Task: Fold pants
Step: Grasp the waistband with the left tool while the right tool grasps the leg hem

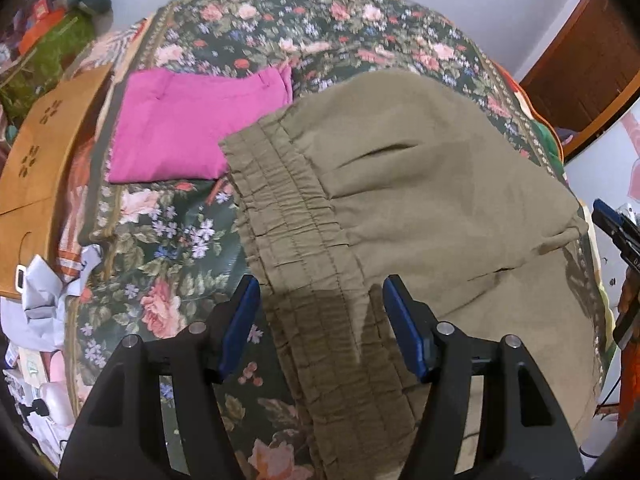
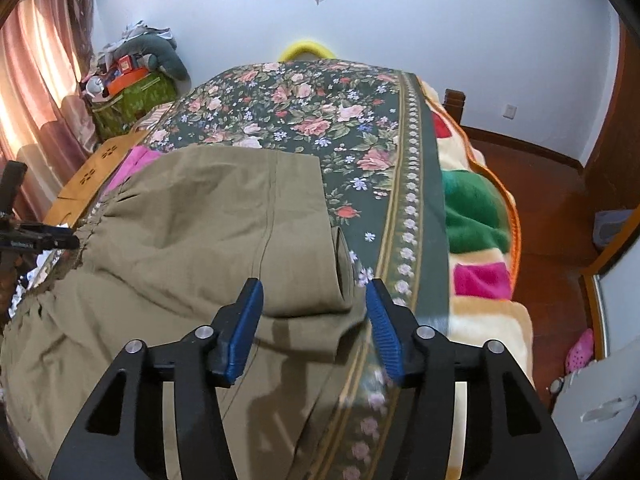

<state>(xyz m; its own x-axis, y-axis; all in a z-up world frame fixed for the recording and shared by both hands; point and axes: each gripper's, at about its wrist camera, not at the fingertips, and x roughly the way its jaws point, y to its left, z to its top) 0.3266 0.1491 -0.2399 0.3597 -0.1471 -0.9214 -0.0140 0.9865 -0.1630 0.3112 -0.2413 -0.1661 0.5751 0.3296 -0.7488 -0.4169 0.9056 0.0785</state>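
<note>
Olive-green pants (image 1: pixel 420 184) lie folded on the floral bedspread (image 1: pixel 304 32). Their elastic waistband (image 1: pixel 288 216) runs down the left side in the left wrist view. My left gripper (image 1: pixel 320 292) is open and hovers over the waistband's near end, holding nothing. In the right wrist view the pants (image 2: pixel 192 232) fill the left and middle, with a folded leg end (image 2: pixel 340 268) at their right edge. My right gripper (image 2: pixel 314 292) is open above that folded edge, holding nothing. Each gripper shows at the edge of the other's view.
Folded pink pants (image 1: pixel 192 128) lie on the bed left of the olive ones. A wooden board (image 1: pixel 44 148) and clutter line the bed's left side. A colourful blanket (image 2: pixel 476 240) hangs off the right edge above a wooden floor (image 2: pixel 552 216).
</note>
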